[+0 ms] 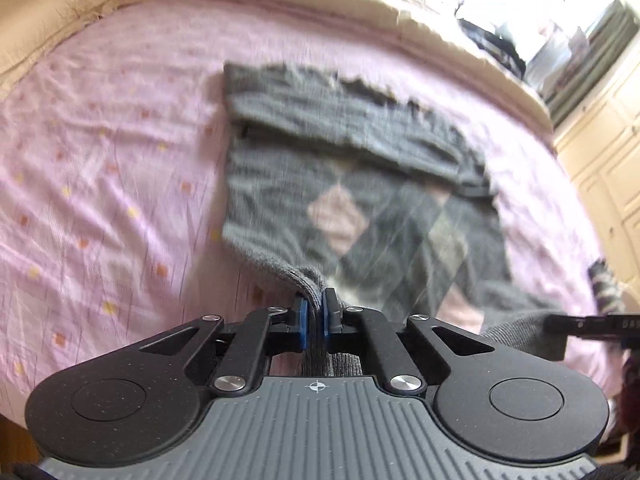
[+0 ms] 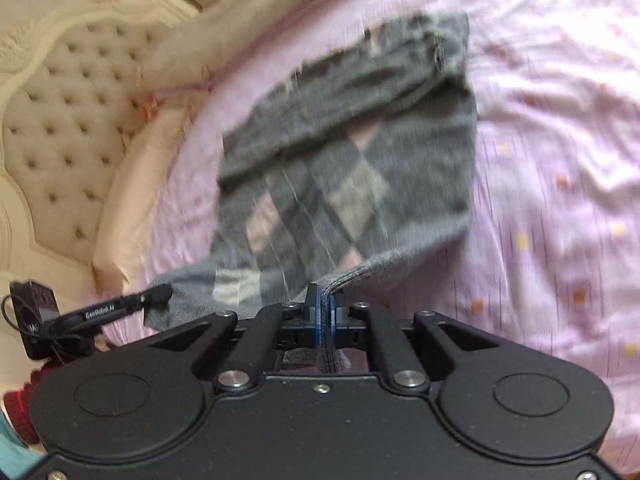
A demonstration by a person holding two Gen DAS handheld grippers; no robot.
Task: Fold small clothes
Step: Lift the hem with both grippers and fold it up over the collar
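The bed [image 1: 100, 168] carries a grey argyle sweater [image 1: 360, 184], lying ahead of both claws, its folded top farthest away. The left claw [image 1: 315, 312] and right claw [image 2: 325, 312] each pinch the near hem, at opposite corners, equally near

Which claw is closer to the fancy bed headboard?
The left gripper. In the right wrist view it grips the sweater hem on the headboard side; the right gripper pinches the hem farther away.
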